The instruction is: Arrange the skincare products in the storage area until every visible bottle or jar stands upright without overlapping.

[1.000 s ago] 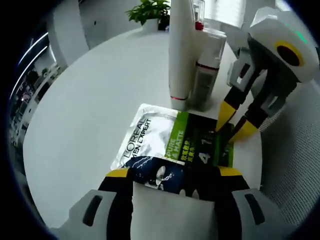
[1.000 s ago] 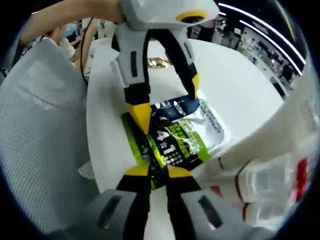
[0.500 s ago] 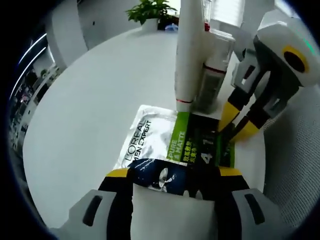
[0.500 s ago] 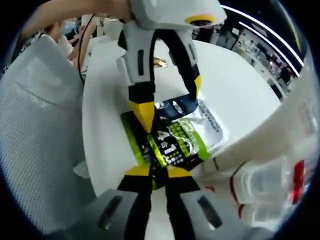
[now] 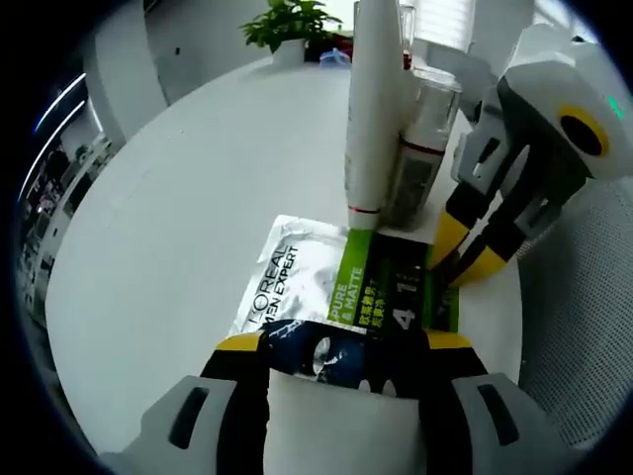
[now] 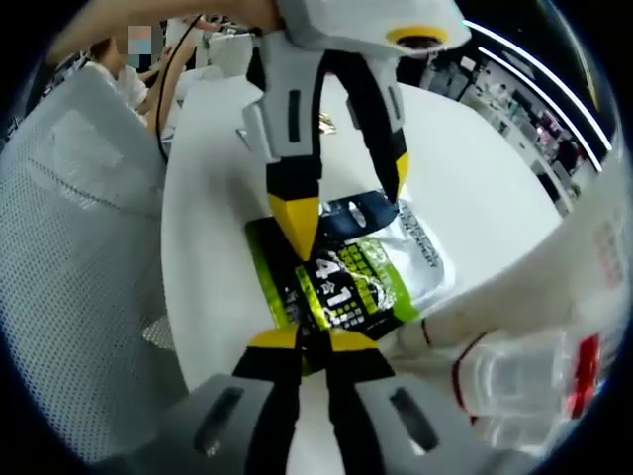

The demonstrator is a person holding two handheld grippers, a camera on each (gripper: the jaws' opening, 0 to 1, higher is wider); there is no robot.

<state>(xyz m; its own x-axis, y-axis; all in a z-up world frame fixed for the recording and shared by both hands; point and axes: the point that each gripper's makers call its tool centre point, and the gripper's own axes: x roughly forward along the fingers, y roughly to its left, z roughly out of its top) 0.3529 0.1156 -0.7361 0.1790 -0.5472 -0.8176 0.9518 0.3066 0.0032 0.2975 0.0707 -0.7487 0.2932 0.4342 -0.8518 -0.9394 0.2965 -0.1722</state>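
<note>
Sachet is lying flat on the white table, just beside the upright white tube and clear bottle, probably being steadied for repositioning. Left gripper is clamping its near edge with jaws set wide apart, while right gripper is pinching the green end, jaws nearly together.

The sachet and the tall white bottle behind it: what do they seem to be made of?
The sachet looks like glossy silver foil or laminated plastic: it glints and wrinkles. The tall white bottle seems smooth opaque plastic with a soft sheen, though the exact material cannot be confirmed.
</note>
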